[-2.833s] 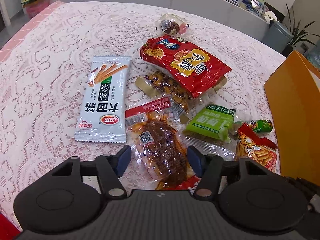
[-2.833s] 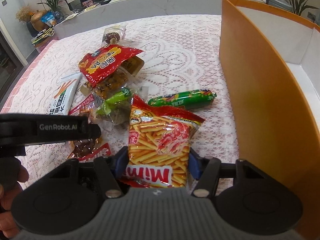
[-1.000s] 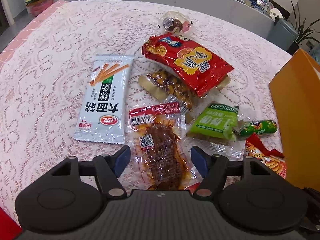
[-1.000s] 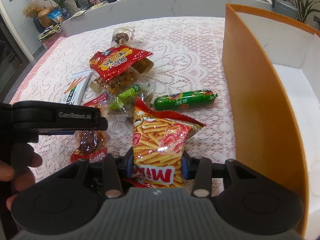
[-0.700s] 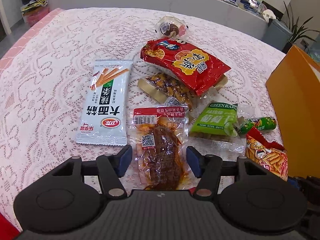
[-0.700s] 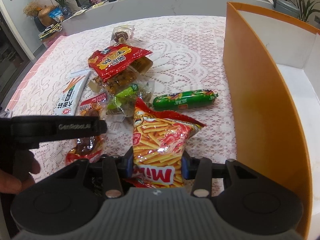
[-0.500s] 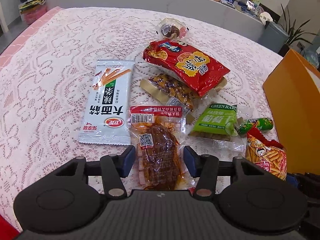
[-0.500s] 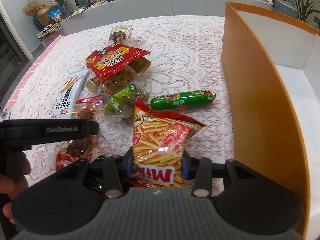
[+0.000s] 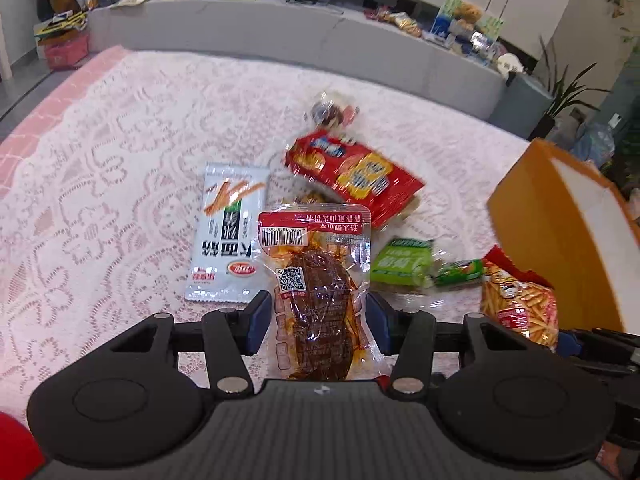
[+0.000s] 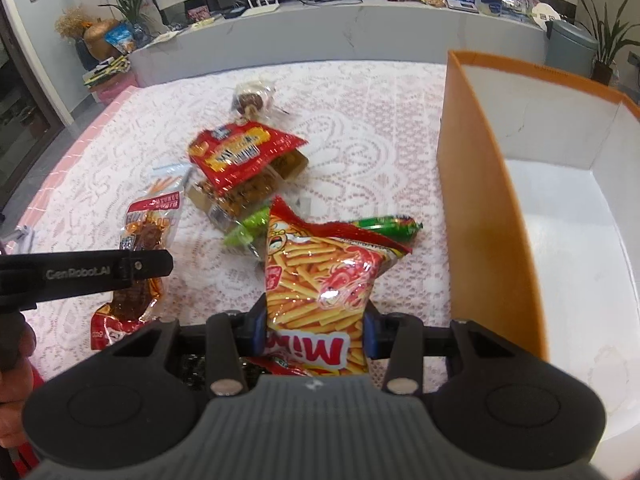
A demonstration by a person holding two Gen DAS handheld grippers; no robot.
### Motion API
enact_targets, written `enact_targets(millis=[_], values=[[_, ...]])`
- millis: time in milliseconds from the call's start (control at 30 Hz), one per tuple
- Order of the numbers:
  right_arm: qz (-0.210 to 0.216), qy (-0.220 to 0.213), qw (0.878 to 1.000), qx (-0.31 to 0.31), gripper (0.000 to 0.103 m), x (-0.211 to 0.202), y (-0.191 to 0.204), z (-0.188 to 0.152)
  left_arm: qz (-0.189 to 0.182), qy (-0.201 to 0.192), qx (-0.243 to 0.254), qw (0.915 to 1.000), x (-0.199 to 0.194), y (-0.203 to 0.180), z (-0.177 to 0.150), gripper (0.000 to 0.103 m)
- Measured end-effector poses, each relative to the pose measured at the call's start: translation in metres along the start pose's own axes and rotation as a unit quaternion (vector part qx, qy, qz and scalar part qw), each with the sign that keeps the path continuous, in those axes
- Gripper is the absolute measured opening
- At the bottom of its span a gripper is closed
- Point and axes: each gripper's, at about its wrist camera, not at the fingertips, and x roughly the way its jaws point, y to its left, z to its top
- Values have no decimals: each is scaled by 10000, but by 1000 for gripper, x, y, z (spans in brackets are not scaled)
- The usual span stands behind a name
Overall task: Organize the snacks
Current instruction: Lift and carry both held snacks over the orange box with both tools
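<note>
L gripper (image 9: 318, 320) is clamped on the meat pack (image 9: 318, 280), pack raised off the lace cloth (image 9: 100, 200) and standing up between the blue pads (image 9: 258, 322). In the left wrist view, L to R: white stick pack (image 9: 228, 240) flat on cloth, just left of the meat pack; red bag (image 9: 352, 174) behind, w/ a small candy bag (image 9: 330, 112) further back; green pack (image 9: 402, 266) and green sausage (image 9: 460, 274) to the right; orange box (image 9: 560, 232) at far right.

R gripper (image 10: 316, 328) grips the Mimi fries bag (image 10: 324, 276), also lifted, just left of the box wall (image 10: 480, 208). Box interior white. Sausage (image 10: 390, 224) lies behind the fries bag, near the box.
</note>
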Motion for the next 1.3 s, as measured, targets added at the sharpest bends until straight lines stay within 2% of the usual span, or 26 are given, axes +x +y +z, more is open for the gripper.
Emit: enact_targets(millis=[200,400,633,833,967,1100,1300], values=[[169,-140,9996,-181,42,-29,5,5,-229,-236,228,9992,-32,-14,4,58],[173,-258,9987,-412,42,-62,3,9,-491,-301,505,9971,-55,-35,4,58],[104,-324,9981,-508,42,-96,-23,13,-859,-390,860,9918,-71,-71,6,58],[-16,-258,9991,-330,42,-117,-61,12,-1175,-445,1204,9847,-75,-114,12,58],[-204,-169,9991,-325,42,-128,-87,11,-1445,-338,1482,9778,-69,-151,16,58],[-366,34,9987,-366,42,-133,-113,9,-1703,-71,1811,9686,-57,-190,17,58],[-604,425,9964,-418,42,-124,-157,6,-1736,275,2270,9579,-29,-234,17,58]])
